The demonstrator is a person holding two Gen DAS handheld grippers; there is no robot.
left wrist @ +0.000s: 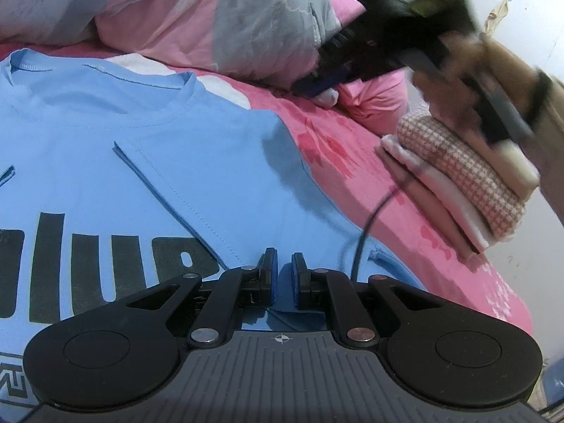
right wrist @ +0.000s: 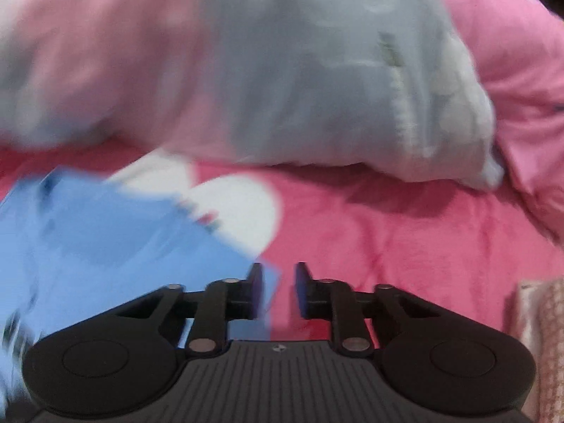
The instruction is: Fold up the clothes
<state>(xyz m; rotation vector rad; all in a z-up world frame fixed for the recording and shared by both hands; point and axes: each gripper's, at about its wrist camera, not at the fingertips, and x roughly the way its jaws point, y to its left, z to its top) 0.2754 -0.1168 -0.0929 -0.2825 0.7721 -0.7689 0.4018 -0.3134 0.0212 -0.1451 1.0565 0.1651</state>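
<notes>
Here blue T-shirt (left wrist: 105,148) flat on bed, beneath left gripper (left wrist: 281,278) jaws.

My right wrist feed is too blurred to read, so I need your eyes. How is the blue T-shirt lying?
Observer: The blue T-shirt lies flat on the bed, print up, collar toward the pillow, with a hemmed flap folded in across its front.
Operator: Where is the left gripper?
Observer: The left gripper sits low over the shirt just below that flap, jaws almost together. I can't tell whether it is pinching cloth.
Operator: Anything lying across the shirt?
Observer: A black cable crosses the shirt's edge, next to a stack of folded cloths.
</notes>
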